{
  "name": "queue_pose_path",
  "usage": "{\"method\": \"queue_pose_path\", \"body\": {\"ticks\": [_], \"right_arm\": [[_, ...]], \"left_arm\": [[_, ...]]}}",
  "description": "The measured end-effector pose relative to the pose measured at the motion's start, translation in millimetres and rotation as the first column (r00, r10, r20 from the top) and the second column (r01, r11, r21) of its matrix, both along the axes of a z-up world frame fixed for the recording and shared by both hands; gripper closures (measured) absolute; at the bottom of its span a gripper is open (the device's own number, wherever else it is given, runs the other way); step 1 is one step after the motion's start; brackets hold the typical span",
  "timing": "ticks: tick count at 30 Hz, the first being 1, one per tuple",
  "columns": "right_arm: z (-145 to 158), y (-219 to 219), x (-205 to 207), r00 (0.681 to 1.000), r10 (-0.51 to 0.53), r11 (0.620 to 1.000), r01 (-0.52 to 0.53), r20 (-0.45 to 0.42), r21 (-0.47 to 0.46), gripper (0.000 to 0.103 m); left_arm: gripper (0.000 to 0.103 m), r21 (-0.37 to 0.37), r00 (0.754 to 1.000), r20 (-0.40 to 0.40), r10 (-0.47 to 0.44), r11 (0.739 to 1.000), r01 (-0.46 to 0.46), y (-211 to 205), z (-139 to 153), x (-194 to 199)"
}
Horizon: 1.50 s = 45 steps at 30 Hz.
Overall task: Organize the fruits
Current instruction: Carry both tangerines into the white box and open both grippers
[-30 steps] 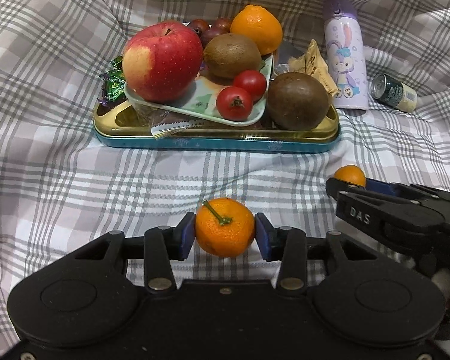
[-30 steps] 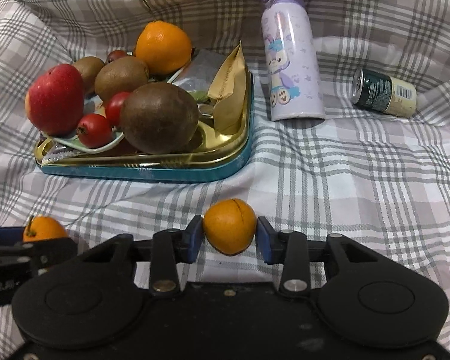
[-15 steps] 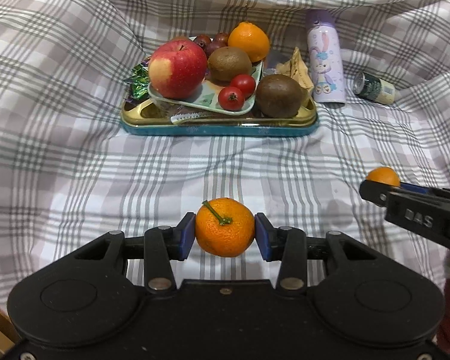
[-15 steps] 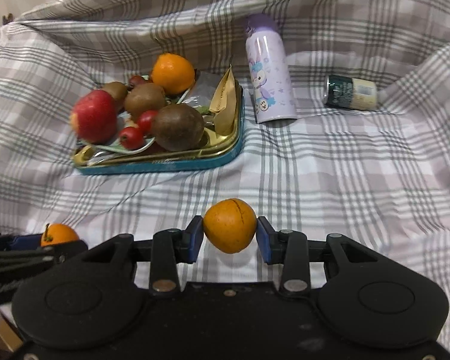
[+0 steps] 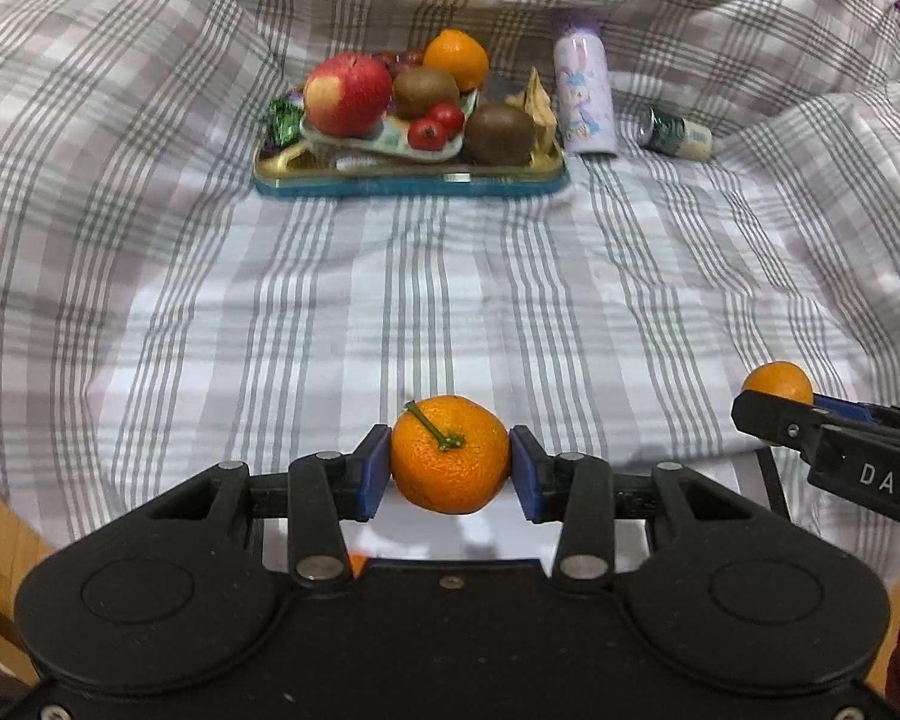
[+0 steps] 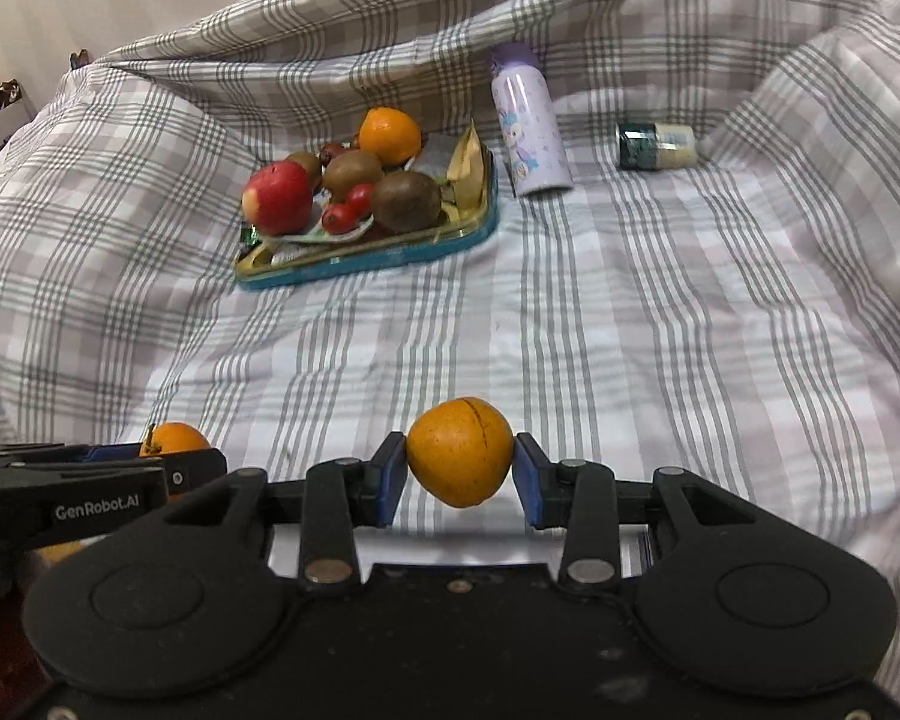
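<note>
Above a checked cloth [image 5: 450, 312], both grippers carry fruit, well apart from the tray [image 5: 411, 183] at the far side. Left gripper [image 5: 450, 462] is clamped on a stemmed mandarin [image 5: 449, 456]; right gripper [image 6: 461, 465] is clamped on a smooth orange fruit [image 6: 459, 459]. Each fruit sits squarely between blue pads. On the tray lie an apple [image 5: 347, 95], kiwis and tomatoes. This looks like a carrying step; next, each fruit likely needs a free spot to be set down and released.
</note>
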State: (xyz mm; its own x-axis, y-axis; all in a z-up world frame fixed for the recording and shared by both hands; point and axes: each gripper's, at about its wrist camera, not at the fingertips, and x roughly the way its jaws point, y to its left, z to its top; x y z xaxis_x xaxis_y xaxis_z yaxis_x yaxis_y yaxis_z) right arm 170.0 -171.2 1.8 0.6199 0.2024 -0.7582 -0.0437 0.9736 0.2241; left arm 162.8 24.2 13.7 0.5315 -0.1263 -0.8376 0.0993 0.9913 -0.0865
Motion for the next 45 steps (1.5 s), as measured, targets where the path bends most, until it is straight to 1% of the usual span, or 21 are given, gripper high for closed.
{"method": "queue_pose_path", "body": {"ticks": [4, 10, 14, 16, 19, 25, 27, 29, 36, 41, 45], "right_arm": [[-10.8, -2.6, -21.4, 0.999, -0.019, 1.0, 0.018, -0.037, -0.008, 0.063], [-30.2, -3.7, -38.9, 0.993, -0.036, 0.999, 0.036, -0.109, 0.002, 0.063], [-40.1, -0.1, -38.3, 0.989, -0.035, 0.999, 0.035, -0.141, -0.002, 0.063], [-43.9, 1.6, -35.3, 0.988, -0.032, 0.999, 0.031, -0.15, -0.007, 0.063], [-47.7, 6.1, -31.7, 0.989, -0.021, 1.0, 0.019, -0.147, -0.021, 0.063], [-50.8, 11.5, -24.0, 0.989, 0.002, 1.0, -0.006, -0.146, -0.027, 0.063], [-52.9, 12.9, -22.1, 0.989, 0.01, 0.999, -0.015, -0.15, -0.032, 0.063], [-55.8, 13.9, -20.0, 0.988, 0.015, 0.999, -0.02, -0.156, -0.033, 0.063], [-58.7, 19.3, -15.7, 0.987, 0.031, 0.999, -0.037, -0.158, -0.038, 0.063], [-59.5, 22.5, -14.5, 0.987, 0.039, 0.998, -0.045, -0.153, -0.039, 0.063], [-60.2, 25.3, -13.7, 0.988, 0.043, 0.998, -0.05, -0.151, -0.046, 0.063]], "left_arm": [[0.053, -0.007, 0.999, -0.047, -0.003, 1.0, 0.002, 3.2, -9.7, -20.0], [0.053, 0.002, 0.994, -0.11, 0.004, 1.0, -0.004, 3.8, -27.8, -42.8], [0.053, 0.001, 0.991, -0.136, -0.011, 1.0, 0.011, -1.2, -34.2, -57.6], [0.053, -0.009, 0.988, -0.152, -0.033, 0.999, 0.032, -5.8, -36.2, -65.4], [0.053, -0.019, 0.983, -0.167, -0.079, 0.997, 0.077, -13.7, -38.8, -75.5], [0.053, -0.016, 0.971, -0.215, -0.106, 0.994, 0.105, -20.9, -51.3, -82.0], [0.053, -0.015, 0.968, -0.215, -0.127, 0.992, 0.127, -22.6, -53.2, -87.1], [0.052, 0.004, 0.968, -0.209, -0.137, 0.99, 0.141, -25.1, -52.8, -90.3], [0.053, 0.031, 0.974, -0.198, -0.111, 0.992, 0.119, -24.5, -51.0, -91.4], [0.053, 0.03, 0.977, -0.202, -0.062, 0.997, 0.07, -20.0, -48.6, -88.2], [0.053, 0.05, 0.982, -0.19, -0.012, 0.999, 0.022, -16.9, -44.4, -88.6]]}}
